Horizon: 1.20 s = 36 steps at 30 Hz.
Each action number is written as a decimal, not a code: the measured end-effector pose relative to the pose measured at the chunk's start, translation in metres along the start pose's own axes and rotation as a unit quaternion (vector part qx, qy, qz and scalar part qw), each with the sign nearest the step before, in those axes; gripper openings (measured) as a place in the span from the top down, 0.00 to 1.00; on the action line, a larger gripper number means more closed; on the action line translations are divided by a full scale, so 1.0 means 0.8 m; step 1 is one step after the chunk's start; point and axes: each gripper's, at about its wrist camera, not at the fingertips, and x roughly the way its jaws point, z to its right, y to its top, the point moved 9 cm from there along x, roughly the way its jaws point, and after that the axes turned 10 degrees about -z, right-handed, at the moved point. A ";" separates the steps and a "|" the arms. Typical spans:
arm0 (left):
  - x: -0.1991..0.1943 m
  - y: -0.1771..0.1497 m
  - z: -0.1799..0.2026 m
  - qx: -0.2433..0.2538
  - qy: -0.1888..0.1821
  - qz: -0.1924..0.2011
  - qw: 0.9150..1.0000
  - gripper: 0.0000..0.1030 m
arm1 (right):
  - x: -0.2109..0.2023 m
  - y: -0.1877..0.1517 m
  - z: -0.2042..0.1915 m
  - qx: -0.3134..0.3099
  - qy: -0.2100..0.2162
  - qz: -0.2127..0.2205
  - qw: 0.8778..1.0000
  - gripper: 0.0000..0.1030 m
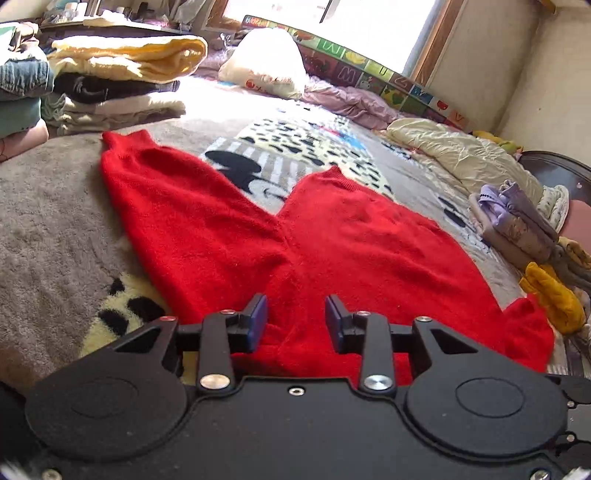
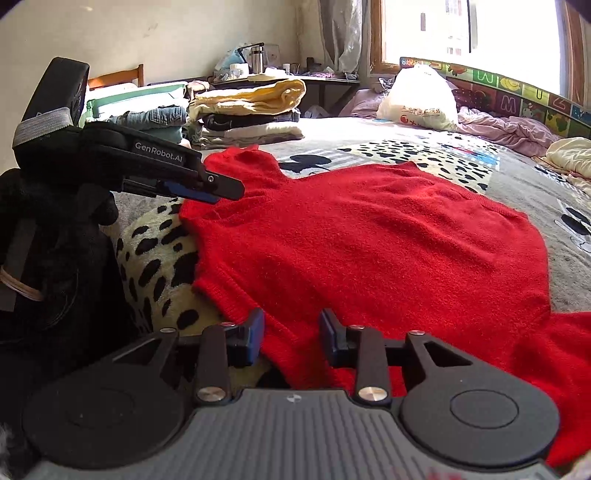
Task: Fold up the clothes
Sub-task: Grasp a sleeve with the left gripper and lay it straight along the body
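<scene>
A fuzzy red knit sweater lies spread flat on a plush grey blanket printed with cartoon mice and black spots. The left gripper hovers over its near edge, blue-padded fingers apart and gripping nothing. The right gripper — jaws likewise parted — sits at the ribbed hem. Folded stacks of clothes line the bed's far side.

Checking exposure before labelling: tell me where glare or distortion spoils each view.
Left wrist view: the window is blown out white, washing out the pillow; edges bend. Right wrist view: the window glares too; the red sweater stays sharp.
</scene>
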 end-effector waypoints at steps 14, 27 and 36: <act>-0.003 0.171 -0.109 -0.085 -0.015 0.089 0.992 0.67 | 0.012 -0.007 0.032 0.079 0.050 0.008 0.996 0.49; 0.029 0.204 -0.179 -0.184 -0.069 0.084 0.977 0.57 | 0.018 -0.005 0.024 0.061 0.052 0.009 0.997 0.36; -0.002 0.182 -0.091 -0.094 -0.045 0.111 0.988 0.57 | -0.012 -0.012 -0.003 0.015 -0.024 0.004 1.000 0.37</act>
